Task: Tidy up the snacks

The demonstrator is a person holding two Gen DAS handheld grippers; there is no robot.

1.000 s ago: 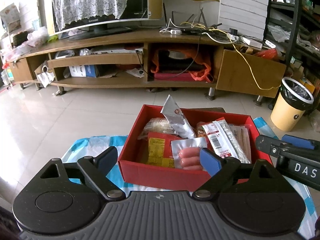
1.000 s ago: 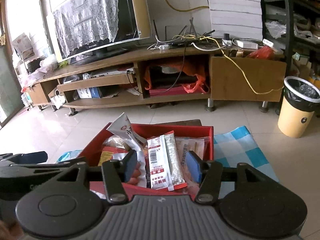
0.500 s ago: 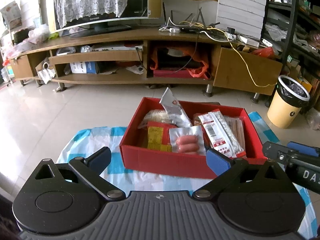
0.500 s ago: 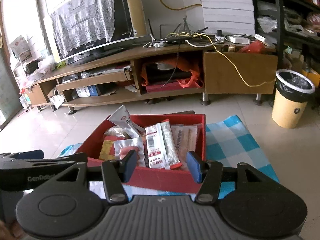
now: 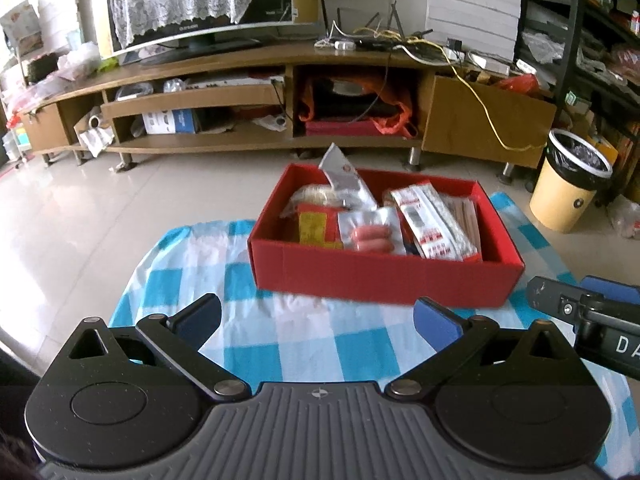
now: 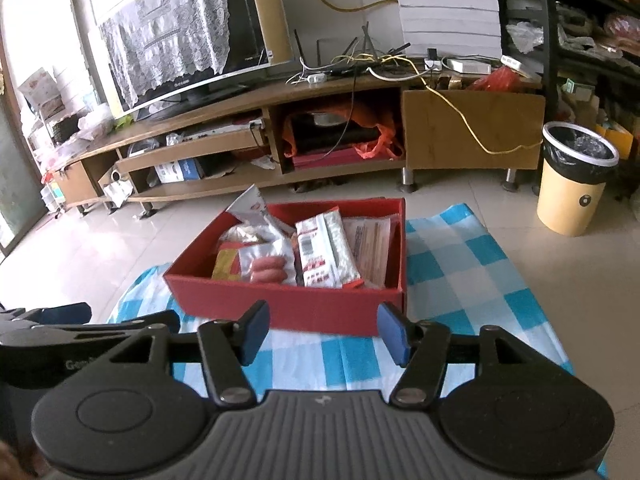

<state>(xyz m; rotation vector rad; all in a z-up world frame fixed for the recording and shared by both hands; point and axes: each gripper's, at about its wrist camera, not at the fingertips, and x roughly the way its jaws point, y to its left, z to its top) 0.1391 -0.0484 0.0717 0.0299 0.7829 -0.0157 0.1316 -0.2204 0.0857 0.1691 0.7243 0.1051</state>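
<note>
Blue pads of the left hand-held gripper (image 5: 316, 320) stand spread wide apart with nothing between them, poised over the blue-and-white checked cloth (image 5: 280, 344) that covers the bench. The right hand-held gripper (image 6: 322, 332) is likewise spread and holds nothing, its tips just short of the near wall of the red box (image 6: 280, 308); its black body also shows at the right edge of the left wrist view. Beyond both, the red box (image 5: 380, 280) sits on the cloth with the snacks inside: a clear sausage pack (image 5: 370, 238) near the front, a yellow-and-red packet (image 5: 316, 228) just left of it, a long white-and-red pack (image 5: 434, 224) leaning to the right, and a silver pouch (image 5: 346, 180) sticking up at the back. Farther off, across the tiled floor (image 5: 100, 216), stand a long wooden TV cabinet (image 5: 240, 60) and, to the right, a yellow waste bin (image 5: 568, 188).
</note>
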